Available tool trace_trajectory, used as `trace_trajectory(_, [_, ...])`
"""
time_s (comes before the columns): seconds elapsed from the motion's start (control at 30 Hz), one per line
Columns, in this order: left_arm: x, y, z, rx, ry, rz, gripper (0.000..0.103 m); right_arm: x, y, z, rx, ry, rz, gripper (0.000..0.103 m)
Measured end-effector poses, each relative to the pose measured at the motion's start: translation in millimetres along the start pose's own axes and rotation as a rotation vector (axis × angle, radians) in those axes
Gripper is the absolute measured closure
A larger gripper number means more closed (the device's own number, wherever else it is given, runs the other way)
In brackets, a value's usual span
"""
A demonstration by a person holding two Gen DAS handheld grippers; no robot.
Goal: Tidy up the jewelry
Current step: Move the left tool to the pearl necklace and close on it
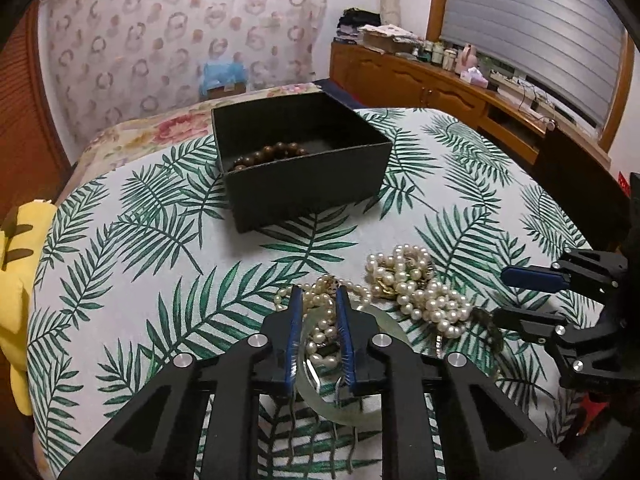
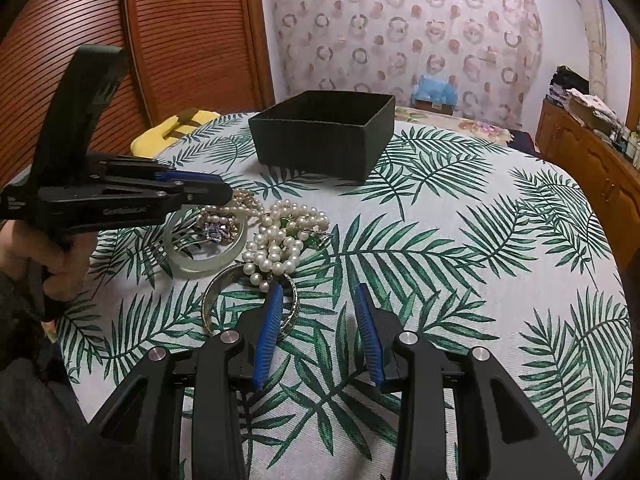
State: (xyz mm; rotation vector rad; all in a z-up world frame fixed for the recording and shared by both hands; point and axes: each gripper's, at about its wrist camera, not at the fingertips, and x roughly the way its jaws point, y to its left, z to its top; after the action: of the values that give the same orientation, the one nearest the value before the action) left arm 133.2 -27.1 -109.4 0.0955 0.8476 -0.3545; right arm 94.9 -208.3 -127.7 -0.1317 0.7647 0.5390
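A black open box [image 1: 308,176] stands at the far side of the leaf-print tablecloth, with a brown bead bracelet [image 1: 272,151] inside. Nearer lies a heap of jewelry: a bunch of large pearls [image 1: 420,288], a pale green bangle [image 1: 344,412], a thin pearl necklace [image 1: 320,320], a sparkly brooch [image 2: 218,232] and a metal bangle [image 2: 210,300]. My left gripper [image 1: 319,292] is down over the green bangle, its blue pads closed narrowly on the thin pearl necklace. My right gripper [image 2: 318,290] stands open and empty just right of the heap, its left finger over the metal bangle.
A yellow cushion [image 2: 160,136] lies at the table's far left edge. A wooden louvred door [image 2: 160,40] is behind it. A wooden cabinet [image 1: 420,80] with clutter runs along the window wall. The tablecloth [image 2: 480,280] curves down at its right edge.
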Motion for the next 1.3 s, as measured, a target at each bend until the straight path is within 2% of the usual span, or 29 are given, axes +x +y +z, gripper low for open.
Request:
trace_trajectory(0.07, [2,4,2,-0.01,0.005,-0.014,0.089,0,0,0,0.001,-0.001,0.002,0.063])
trace_trajectory(0.17, [0,6,3,-0.014,-0.001,-0.027,0.099,1,0,0,0.003,0.0,0.003,0.063])
trace_trajectory(0.4, [-10,15,2,-0.053,-0.022,-0.035,0.099,1,1,0,0.002,0.001,0.004,0.063])
trace_trajectory(0.67, [-48,18,6,-0.096,-0.128,-0.039,0.099,1,1,0,0.002,0.002,0.003,0.063])
trace_trajectory(0.87, [-68,17,7,-0.106,-0.176,-0.041,0.099,2,2,0,-0.001,0.005,0.0,0.063])
trace_trajectory(1.27, [-80,14,3,-0.111,-0.215,-0.06,0.099,8,0,17,-0.012,0.017,0.026,0.064])
trace_trajectory(1.3, [-80,14,3,-0.111,-0.215,-0.061,0.099,10,1,20,-0.013,0.018,0.031,0.068])
